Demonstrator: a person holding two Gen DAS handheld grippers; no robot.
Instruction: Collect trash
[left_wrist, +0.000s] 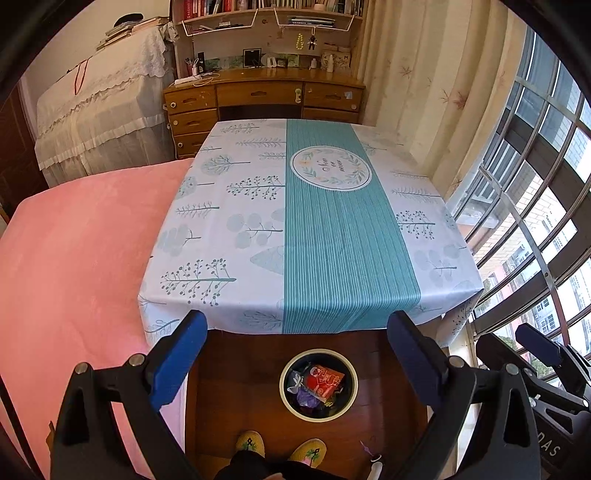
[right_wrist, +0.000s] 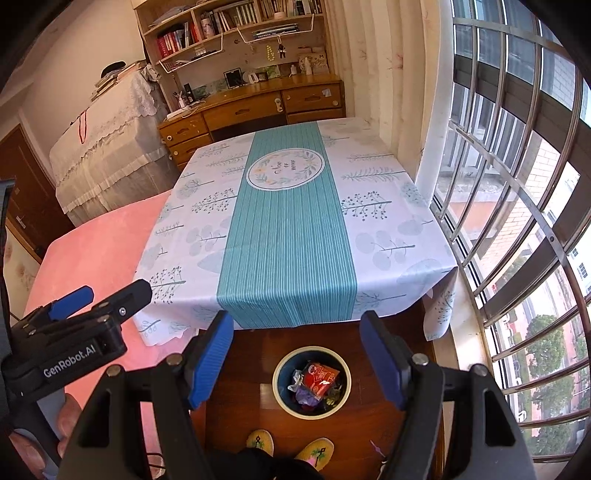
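Note:
A round bin (left_wrist: 285, 384) (right_wrist: 276, 384) stands on the wooden floor just in front of the table. It holds a red packet (left_wrist: 325, 380) (right_wrist: 320, 377), a purple wrapper and other scraps. My left gripper (left_wrist: 295, 319) hovers open above the bin, nothing between its blue pads. My right gripper (right_wrist: 295, 317) is also wide open and empty over the same spot. Each gripper shows in the other's view: the right gripper (left_wrist: 504, 336) at the right edge, the left gripper (right_wrist: 114, 291) at the left. The tablecloth (left_wrist: 332, 221) (right_wrist: 288, 240) carries no objects.
A pink bed (left_wrist: 74, 258) borders the table on the left and a barred window (left_wrist: 535, 184) on the right. A wooden desk (left_wrist: 266, 92) with shelves stands behind. The person's yellow slippers (left_wrist: 251, 443) are near the bin, and a small purple scrap (left_wrist: 365, 446) lies on the floor.

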